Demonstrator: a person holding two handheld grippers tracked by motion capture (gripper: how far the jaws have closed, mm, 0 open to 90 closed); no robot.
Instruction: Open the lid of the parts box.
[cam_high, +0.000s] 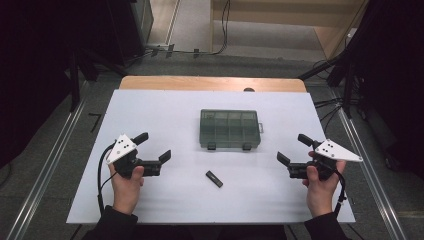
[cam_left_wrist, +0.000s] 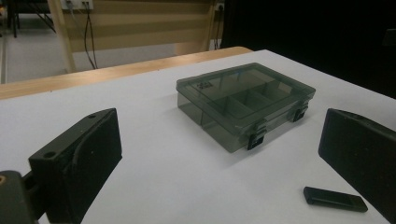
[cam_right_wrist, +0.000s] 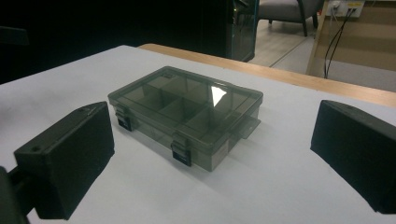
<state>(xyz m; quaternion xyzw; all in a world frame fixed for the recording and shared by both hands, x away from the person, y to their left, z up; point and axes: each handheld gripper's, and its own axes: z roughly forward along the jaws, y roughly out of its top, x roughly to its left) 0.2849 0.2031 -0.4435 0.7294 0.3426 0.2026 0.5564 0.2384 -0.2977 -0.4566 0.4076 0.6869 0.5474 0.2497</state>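
A smoky translucent compartment box (cam_high: 230, 129) lies with its lid shut and two black latches facing me, at the middle of the white table (cam_high: 165, 105). The same box (cam_left_wrist: 243, 103) (cam_right_wrist: 187, 114) appears ahead of each gripper's jaws. A small flat black stick (cam_high: 214, 178) (cam_left_wrist: 335, 199) lies on the table in front of the box. My left gripper (cam_high: 153, 147) is held open at the left, nothing between its jaws. My right gripper (cam_high: 295, 149) is open at the right, also holding nothing. Both point inward toward the box.
A wooden edge (cam_high: 212, 83) runs along the table's far side. Metal rails (cam_high: 45, 170) flank the table on both sides, with cables (cam_high: 327, 107) on the floor at the far right. White table surface lies bare around the box.
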